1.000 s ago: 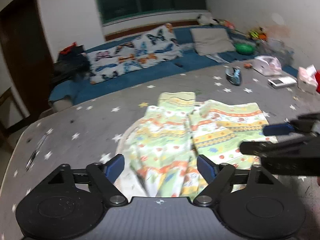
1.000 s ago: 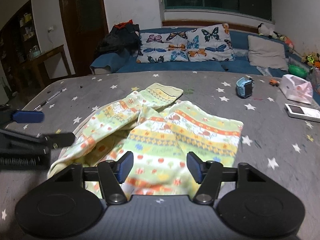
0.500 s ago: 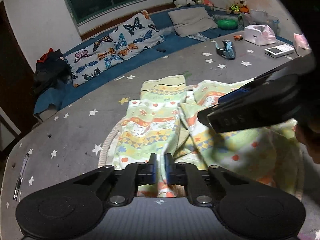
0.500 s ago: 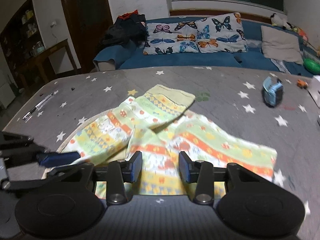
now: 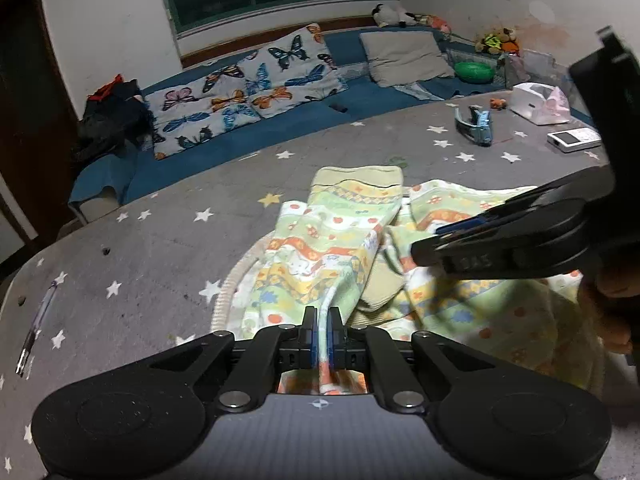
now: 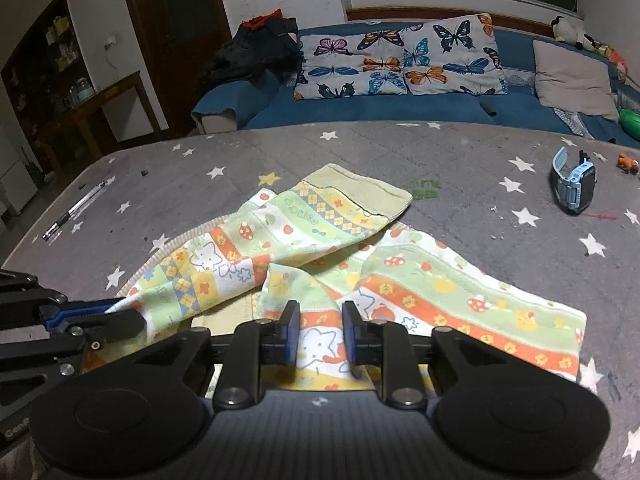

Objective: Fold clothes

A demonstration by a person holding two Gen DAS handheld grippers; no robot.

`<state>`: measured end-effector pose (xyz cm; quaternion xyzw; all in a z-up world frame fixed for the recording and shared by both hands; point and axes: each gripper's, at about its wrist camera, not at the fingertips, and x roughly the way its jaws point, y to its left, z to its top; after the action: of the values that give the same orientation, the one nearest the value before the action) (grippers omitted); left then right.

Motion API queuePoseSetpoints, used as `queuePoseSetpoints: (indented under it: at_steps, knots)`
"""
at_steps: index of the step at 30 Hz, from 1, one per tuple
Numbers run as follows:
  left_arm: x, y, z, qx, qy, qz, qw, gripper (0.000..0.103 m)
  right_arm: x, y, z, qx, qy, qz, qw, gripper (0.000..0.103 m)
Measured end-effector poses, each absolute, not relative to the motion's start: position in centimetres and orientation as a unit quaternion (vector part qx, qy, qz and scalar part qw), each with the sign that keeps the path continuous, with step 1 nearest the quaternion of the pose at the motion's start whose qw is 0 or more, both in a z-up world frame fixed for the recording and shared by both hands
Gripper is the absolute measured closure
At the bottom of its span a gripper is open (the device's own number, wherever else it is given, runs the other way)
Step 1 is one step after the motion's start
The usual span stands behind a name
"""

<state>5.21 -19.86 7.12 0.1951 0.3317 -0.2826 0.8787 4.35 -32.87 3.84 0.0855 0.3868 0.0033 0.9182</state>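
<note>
Left gripper (image 5: 322,326) pinched tight on a raised fold of the pants (image 5: 320,240), wide open a second ago. Right gripper (image 6: 320,330) closing, jaws narrower than before, fabric between the pads (image 6: 291,332), not yet squeezed. Pants crumpled mid-table (image 6: 460,160), nearer both grippers now. Watch (image 6: 573,186) well off to the right.

one patterned garment (image 6: 320,248) lies in the middle of the star-printed tabletop (image 6: 460,152). two claws: the left claw (image 5: 322,334) and the right claw (image 6: 319,330). one pen (image 6: 76,210) at the left edge, one blue watch (image 6: 572,186) at the far right. on the far sofa (image 6: 360,110), two butterfly pillows (image 6: 396,58), one grey cushion (image 6: 574,78).
</note>
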Motion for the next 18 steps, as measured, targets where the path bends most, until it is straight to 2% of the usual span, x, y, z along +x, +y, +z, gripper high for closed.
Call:
queuePoseSetpoints:
  at_steps: [3,6,8,10,12,14,18]
  knots:
    - [4.8,-20.3,7.1,0.204,0.327,-0.288,0.876,0.093,4.4,-32.8,3.8,0.083,0.386,0.002,0.919,0.081]
    - [4.5,-20.7,7.1,0.214,0.32,-0.29,0.876,0.083,4.5,-32.7,3.7,0.081,0.384,0.001,0.92,0.079]
    - [4.4,-20.9,7.1,0.219,0.315,-0.289,0.877,0.069,4.5,-32.8,3.8,0.081,0.383,0.0,0.92,0.08]
    - [4.4,-21.1,7.1,0.226,0.31,-0.286,0.878,0.069,4.4,-32.8,3.9,0.082,0.383,-0.001,0.92,0.085]
    - [4.9,-21.0,6.9,0.223,0.317,-0.286,0.877,0.074,4.3,-32.9,3.9,0.082,0.382,-0.001,0.921,0.09]
    - [5.4,-20.9,6.6,0.218,0.325,-0.284,0.875,0.09,4.1,-33.0,4.1,0.088,0.379,-0.002,0.921,0.094]
    - [5.8,-20.1,6.5,0.201,0.331,-0.273,0.88,0.098,3.4,-33.4,4.6,0.098,0.369,-0.006,0.924,0.098]
